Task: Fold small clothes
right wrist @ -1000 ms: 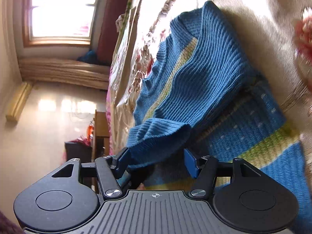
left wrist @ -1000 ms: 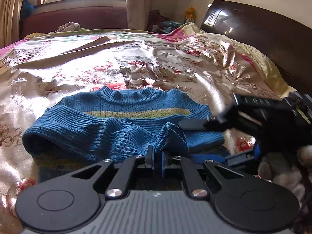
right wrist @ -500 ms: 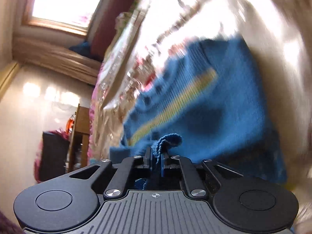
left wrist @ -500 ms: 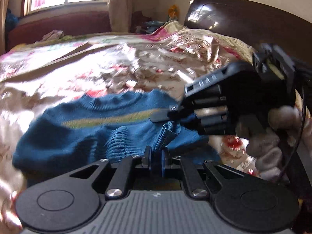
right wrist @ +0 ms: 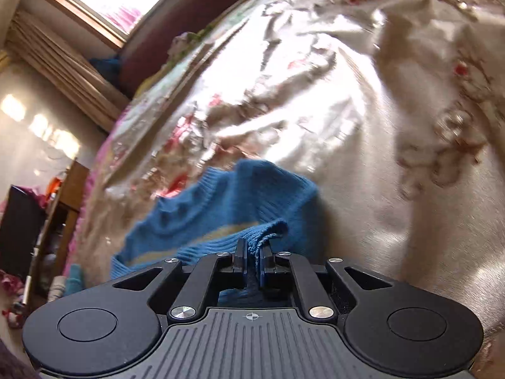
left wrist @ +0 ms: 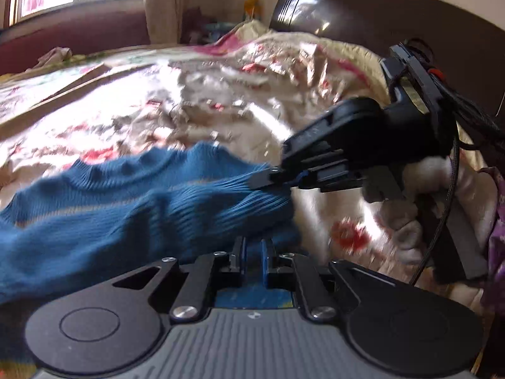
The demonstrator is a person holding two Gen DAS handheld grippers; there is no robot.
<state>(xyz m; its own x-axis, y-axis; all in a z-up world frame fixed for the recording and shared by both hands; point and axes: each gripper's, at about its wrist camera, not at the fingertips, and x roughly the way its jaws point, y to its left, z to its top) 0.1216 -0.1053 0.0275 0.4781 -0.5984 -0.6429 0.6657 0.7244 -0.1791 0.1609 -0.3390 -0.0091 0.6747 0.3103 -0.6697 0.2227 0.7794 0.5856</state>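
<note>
Both tongs clenched on a blue sweater that lies on a floral bedspread, near the bed's front edge and well apart from the dark headboard at the far right.

Risks. The right gripper pinches only a narrow fold of ribbed edge; the knit is thick and springy, so a quick pull could draw the fold out from between the pads. The left gripper is closed against the near part of the same sweater, but its hold is largely hidden under the cloth, and how much fabric it has cannot be told. If one hand leads the other, the fold line would likely skew and the layers bunch. The glossy bedspread looks slippery, so the part lying on it may slide along instead of staying put.

Appearance. Chunky ribbed knit, deep blue, with a pale yellow stripe across the chest and a rolled round collar toward the far side. The cloth is partly lifted and sags between the two pinch points. Both views are blurred.
</note>
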